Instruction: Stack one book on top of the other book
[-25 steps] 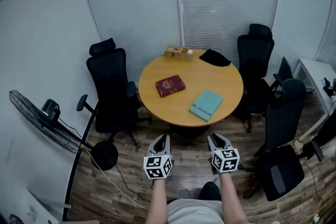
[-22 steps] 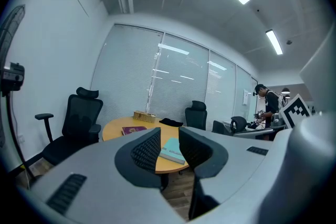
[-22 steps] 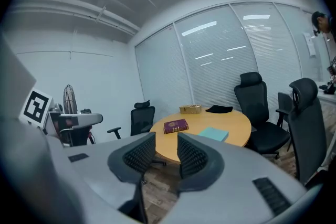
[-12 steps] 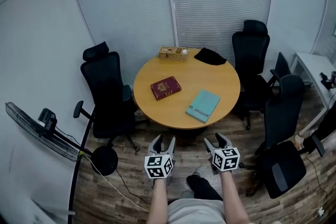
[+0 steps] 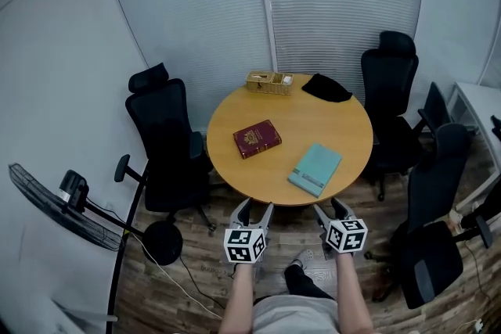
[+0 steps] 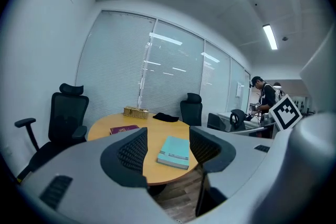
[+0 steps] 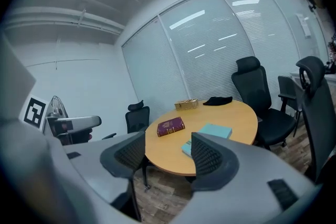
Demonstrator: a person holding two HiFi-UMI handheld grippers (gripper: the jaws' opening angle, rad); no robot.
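Note:
A dark red book point(image 5: 257, 138) point(image 7: 170, 126) lies left of centre on the round wooden table point(image 5: 344, 127), and a teal book point(image 5: 315, 169) point(image 6: 174, 151) lies near the table's front right edge. Both grippers hover short of the table's near edge, over the floor. My left gripper point(image 5: 253, 210) point(image 6: 169, 149) stands open with nothing between its jaws, which have just been opening. My right gripper point(image 5: 333, 209) point(image 7: 167, 152) is open too, its jaws also having just been opening, and holds nothing.
A wicker box point(image 5: 269, 81) and a black cloth point(image 5: 326, 87) sit at the table's far edge. Black office chairs point(image 5: 166, 145) point(image 5: 394, 102) ring the table. A floor fan point(image 5: 66, 198) stands at the left. A person point(image 6: 266, 98) stands far off at the right.
Both grippers' jaws went from nearly together to wide apart. The table now sits closer in front of the grippers than before.

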